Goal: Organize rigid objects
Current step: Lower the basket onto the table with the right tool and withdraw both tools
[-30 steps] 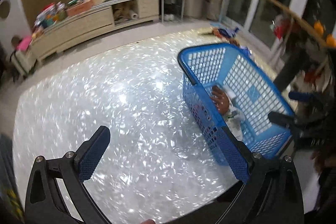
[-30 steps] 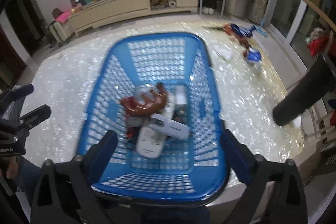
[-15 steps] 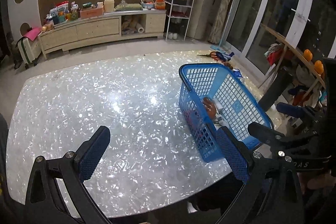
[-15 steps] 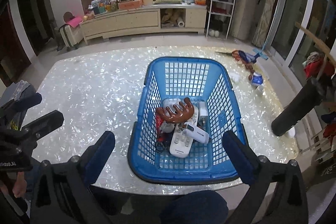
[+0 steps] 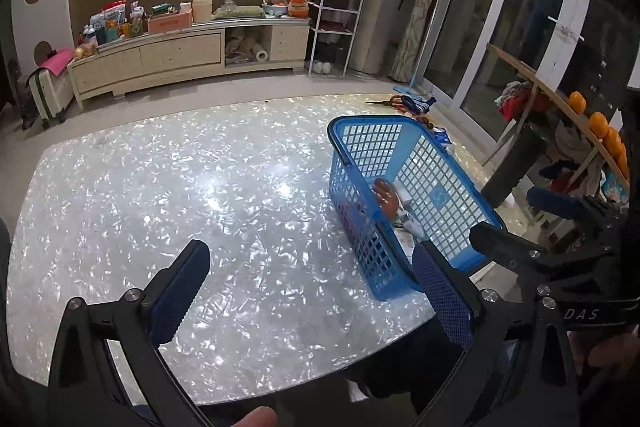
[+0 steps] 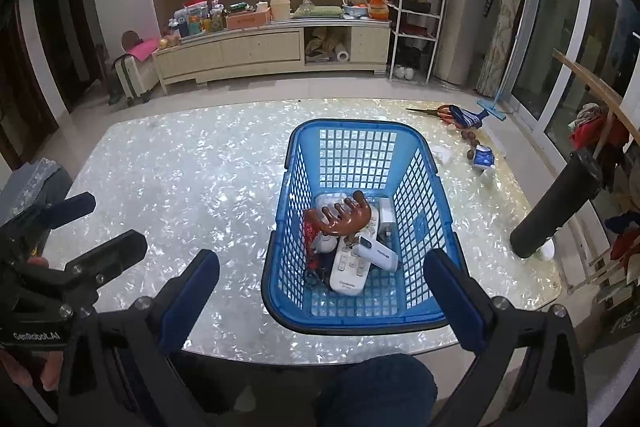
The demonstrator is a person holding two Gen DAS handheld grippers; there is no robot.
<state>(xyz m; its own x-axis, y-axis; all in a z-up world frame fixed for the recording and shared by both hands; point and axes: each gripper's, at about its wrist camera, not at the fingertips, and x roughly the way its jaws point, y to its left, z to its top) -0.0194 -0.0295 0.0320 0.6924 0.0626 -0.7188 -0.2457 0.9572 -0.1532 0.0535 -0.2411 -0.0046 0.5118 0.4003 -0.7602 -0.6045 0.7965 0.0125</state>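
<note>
Left gripper (image 5: 308, 291): black frame with blue ribbed pads, fingers spread wide with nothing between them, held above the near edge of the table; it also shows at the left edge of the right wrist view (image 6: 100, 231).
Right gripper (image 6: 320, 291): same build, fingers wide apart and empty, held above the near end of the basket without touching it; seen from the side in the left wrist view (image 5: 528, 223).
Table (image 6: 192, 187): rounded top of glossy white mother-of-pearl pattern, carrying the basket on its right half.
Blue plastic lattice basket (image 6: 356, 131): upright on the table, near the front edge; in the left wrist view (image 5: 360, 131) it lies to the right of the left gripper.
Brown antler-shaped plastic piece (image 6: 344, 217): lies on top of the pile inside the basket.
White remote control (image 6: 350, 269): flat on the basket floor, partly under a white rectangular box with dark print (image 6: 378, 253).
White charger-like block (image 6: 385, 213): against the basket's right wall, beside the antler piece; its exact kind is hard to tell.
Other basket contents: something red and some dark cord at the left side of the pile, too small to identify.
Orange-handled scissors (image 6: 436, 111): on the far right corner of the table, well apart from the basket.
Black cylinder (image 6: 556, 205): tilted, at the table's right edge.
</note>
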